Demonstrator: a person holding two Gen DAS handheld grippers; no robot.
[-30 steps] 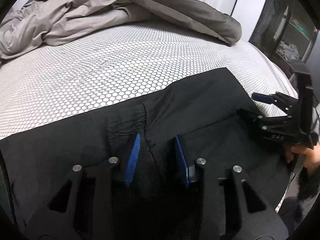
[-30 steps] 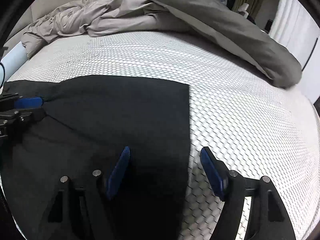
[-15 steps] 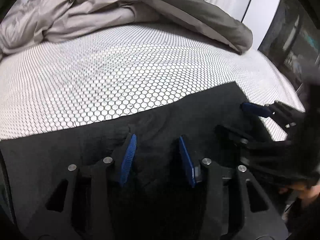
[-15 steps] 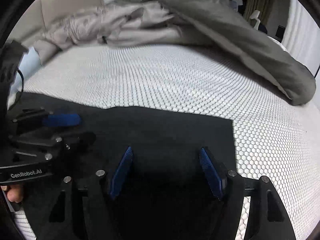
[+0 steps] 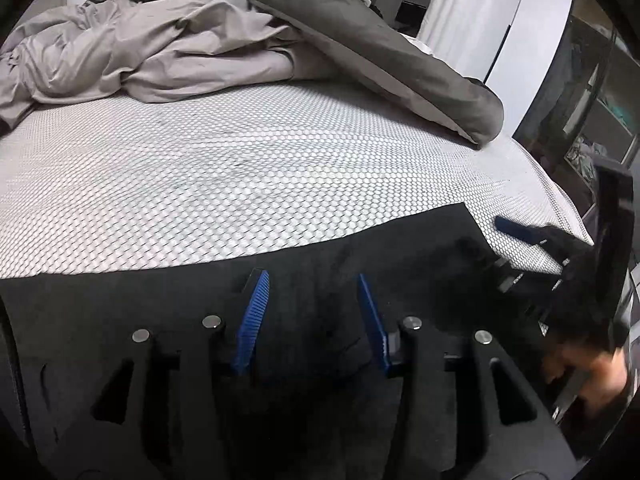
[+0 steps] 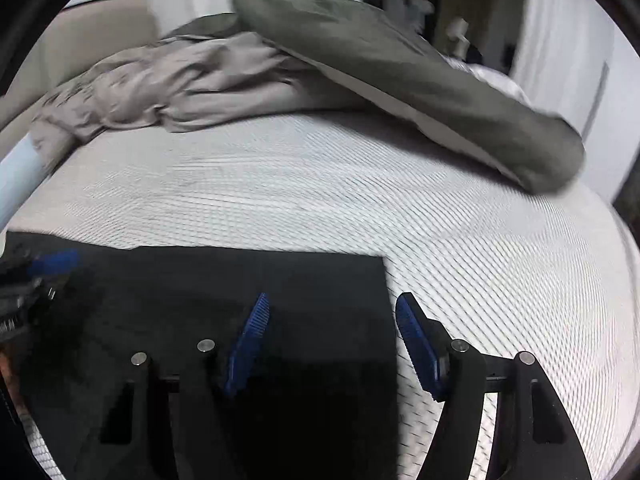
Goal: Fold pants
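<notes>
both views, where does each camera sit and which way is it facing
Left wrist: on the left gripper, looking forward and down over the black pants and bed; the right gripper and a hand show at its right edge.
Right wrist: on the right gripper, angled down over the pants' edge; the left gripper shows, blurred, at the left.
Shared: pants, bed, the grey duvet behind, and each other's gripper.

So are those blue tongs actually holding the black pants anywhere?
No. Both the left tongs and right tongs stand open over the black pants, gripping nothing.
</notes>
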